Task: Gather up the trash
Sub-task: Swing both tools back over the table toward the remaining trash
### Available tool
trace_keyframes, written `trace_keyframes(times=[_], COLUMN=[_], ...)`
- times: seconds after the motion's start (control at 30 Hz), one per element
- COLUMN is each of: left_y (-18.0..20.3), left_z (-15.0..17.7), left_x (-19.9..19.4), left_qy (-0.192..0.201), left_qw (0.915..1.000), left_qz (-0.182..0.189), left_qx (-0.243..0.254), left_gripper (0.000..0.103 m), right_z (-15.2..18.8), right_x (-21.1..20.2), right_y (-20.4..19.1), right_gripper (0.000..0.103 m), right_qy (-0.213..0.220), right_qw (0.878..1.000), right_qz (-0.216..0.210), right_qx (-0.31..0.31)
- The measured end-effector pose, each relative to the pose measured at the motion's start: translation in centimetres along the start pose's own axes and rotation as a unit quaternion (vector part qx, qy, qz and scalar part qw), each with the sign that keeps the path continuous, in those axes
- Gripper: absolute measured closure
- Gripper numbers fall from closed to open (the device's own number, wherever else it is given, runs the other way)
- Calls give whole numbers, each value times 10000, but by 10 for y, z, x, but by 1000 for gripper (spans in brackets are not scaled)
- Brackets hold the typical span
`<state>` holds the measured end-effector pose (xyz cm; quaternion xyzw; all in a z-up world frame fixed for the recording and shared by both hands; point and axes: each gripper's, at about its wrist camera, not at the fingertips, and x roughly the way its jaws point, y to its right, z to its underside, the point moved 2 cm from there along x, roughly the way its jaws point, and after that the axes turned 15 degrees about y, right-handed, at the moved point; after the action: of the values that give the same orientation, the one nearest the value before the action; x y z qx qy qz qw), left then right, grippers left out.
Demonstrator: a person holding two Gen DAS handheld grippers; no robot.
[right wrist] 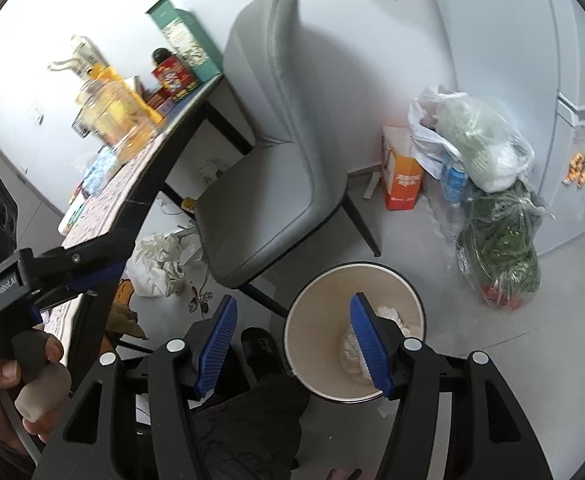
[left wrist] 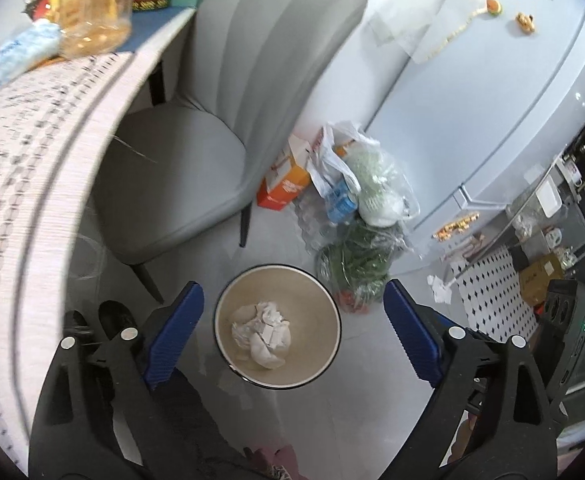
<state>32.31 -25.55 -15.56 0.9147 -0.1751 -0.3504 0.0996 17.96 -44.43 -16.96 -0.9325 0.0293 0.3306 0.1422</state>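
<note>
A round bin (left wrist: 324, 304) with a beige inside and black rim stands on the grey floor, with crumpled white tissues (left wrist: 262, 334) lying in it. My left gripper (left wrist: 292, 332) hangs above the bin, open wide, nothing between its blue pads (left wrist: 176, 332). In the right wrist view the same bin (right wrist: 308, 320) sits under my right gripper (right wrist: 292, 344), which is open and holds nothing; its right pad (right wrist: 370, 344) covers part of the tissues (right wrist: 390, 314). A crumpled white paper (right wrist: 156, 264) lies on the floor under the table. A hand (right wrist: 8, 380) holds the left gripper's handle.
A grey chair (left wrist: 220, 128) stands just behind the bin, beside a table (left wrist: 32, 152) with a patterned cloth. Plastic bags of vegetables (left wrist: 356, 256), an orange box (left wrist: 284, 184) and a white fridge (left wrist: 472, 100) are to the right. White scraps (left wrist: 438, 288) lie on the floor.
</note>
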Motion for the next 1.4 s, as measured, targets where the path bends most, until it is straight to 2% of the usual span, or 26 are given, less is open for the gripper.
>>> trace_keyframes(times=[0.2, 0.57, 0.97, 1.4], left_y=[-23, -81, -142, -209], left_z=[-13, -19, 0, 36], left_x=[-48, -138, -218, -271], left_qy=[451, 1086, 1569, 1725], left_qw=[9988, 9915, 9802, 9669], left_qz=[-106, -316, -778, -1406], left_qx=[-140, -645, -919, -1251], left_gripper=[6, 6, 6, 6], right_z=[-6, -7, 10, 40], right_x=[-13, -41, -53, -51], right_y=[-36, -128, -214, -287], right_gripper=[27, 7, 8, 8], right_qy=[85, 304, 262, 72], right_qw=[9997, 9961, 9888, 9766], right_qz=[-62, -275, -711, -1276], right_qx=[-200, -776, -1289, -1732])
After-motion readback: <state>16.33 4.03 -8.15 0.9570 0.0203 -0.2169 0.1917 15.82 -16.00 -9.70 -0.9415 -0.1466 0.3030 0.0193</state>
